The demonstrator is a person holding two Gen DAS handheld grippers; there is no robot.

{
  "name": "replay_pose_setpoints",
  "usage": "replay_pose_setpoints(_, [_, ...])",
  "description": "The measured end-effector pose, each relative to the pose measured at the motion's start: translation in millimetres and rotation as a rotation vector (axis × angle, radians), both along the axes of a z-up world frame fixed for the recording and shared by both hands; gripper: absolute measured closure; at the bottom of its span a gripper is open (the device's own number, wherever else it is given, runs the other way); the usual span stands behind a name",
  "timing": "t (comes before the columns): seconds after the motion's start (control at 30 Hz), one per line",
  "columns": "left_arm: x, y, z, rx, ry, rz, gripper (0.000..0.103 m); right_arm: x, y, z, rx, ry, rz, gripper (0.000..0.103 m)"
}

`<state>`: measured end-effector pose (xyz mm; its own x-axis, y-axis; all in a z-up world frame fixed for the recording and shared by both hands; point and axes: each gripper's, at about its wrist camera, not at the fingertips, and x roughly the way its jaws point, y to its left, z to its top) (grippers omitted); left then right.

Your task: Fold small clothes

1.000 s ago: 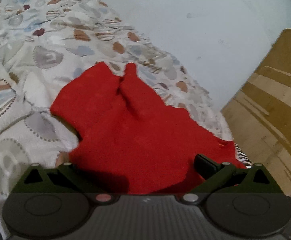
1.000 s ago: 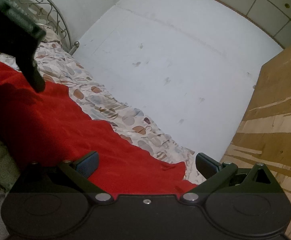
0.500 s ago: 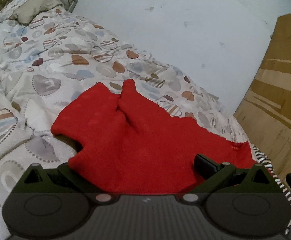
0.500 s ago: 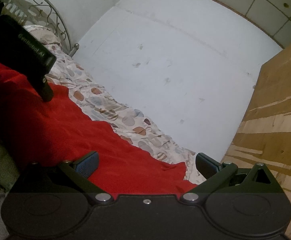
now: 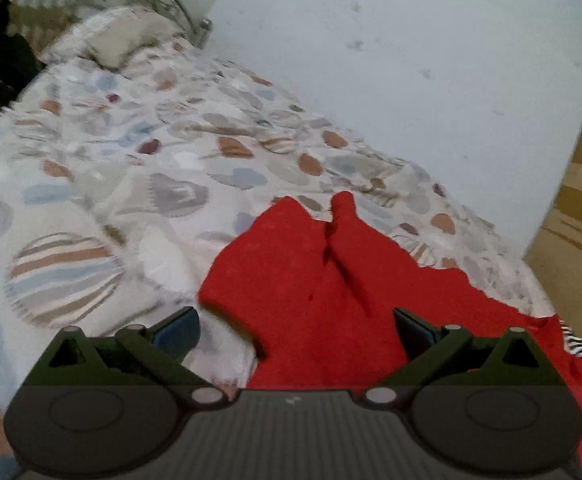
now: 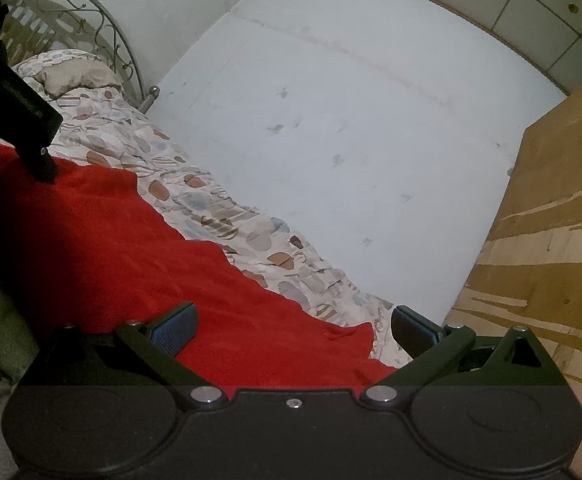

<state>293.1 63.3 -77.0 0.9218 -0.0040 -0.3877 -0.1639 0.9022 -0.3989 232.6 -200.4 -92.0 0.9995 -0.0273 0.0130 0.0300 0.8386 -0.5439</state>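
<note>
Right now we hold two grippers over a bed covered by a patterned quilt, cream with rounded blue, brown and grey shapes. On it lies a red garment, spread mostly flat, with two pointed ends reaching toward the pale wall and a crease running between them.

Our left gripper has its fingers spread wide apart and holds nothing. Its left finger sits above bare quilt just beside the garment's edge, and its right finger is over the red cloth. We cannot tell whether either pad touches the fabric.

Our right gripper is likewise wide apart and empty. The garment fills the lower left of this view, with its near corner lying between the two fingers. The left finger is over the cloth, and the right finger is past the cloth's edge, near the wall.

A pillow rests against a metal headboard at the far end. A plywood panel stands on the right.
</note>
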Motion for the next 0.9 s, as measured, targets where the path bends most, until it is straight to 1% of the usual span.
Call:
replay_pose_setpoints(0.07, [16.8, 11.5, -1.7, -0.030, 0.036, -0.054, 0.000, 0.1, -0.2, 0.1, -0.001, -0.001, 0.000, 0.000])
replay_pose_setpoints(0.13, [22.9, 21.6, -6.3, -0.070, 0.035, -0.077, 0.000, 0.0, -0.3, 0.1, 0.000, 0.000, 0.000, 0.000])
replay_pose_setpoints(0.17, [24.1, 24.5, -7.9, -0.076, 0.027, -0.086, 0.000, 0.0, -0.2, 0.1, 0.000, 0.000, 0.000, 0.000])
replay_pose_setpoints(0.23, [20.9, 27.7, -12.5, -0.066, 0.003, -0.105, 0.000, -0.1, -0.1, 0.0, -0.001, -0.001, 0.000, 0.000])
replay_pose_setpoints(0.37, [18.9, 26.3, -18.4, -0.028, -0.018, -0.123, 0.000, -0.5, 0.0, -0.1, -0.004, -0.005, -0.002, 0.000])
replay_pose_setpoints(0.53, [17.6, 32.2, -19.9, -0.060, -0.039, -0.131, 0.000, -0.8, 0.3, -0.6, -0.008, -0.010, -0.003, 0.000])
replay_pose_setpoints(0.7, [15.5, 42.7, -22.7, -0.125, -0.069, -0.138, 0.000, -1.0, 0.7, -0.9, -0.011, -0.013, -0.004, 0.000])
replay_pose_setpoints(0.77, [16.2, 43.9, -23.7, -0.130, -0.069, -0.140, 0.000, -1.3, 0.8, -0.9, -0.011, -0.014, -0.005, 0.000])
replay_pose_setpoints(0.9, [17.3, 41.8, -24.4, -0.102, -0.060, -0.147, 0.000, -1.2, 0.5, -0.9, -0.012, -0.015, -0.005, 0.000])
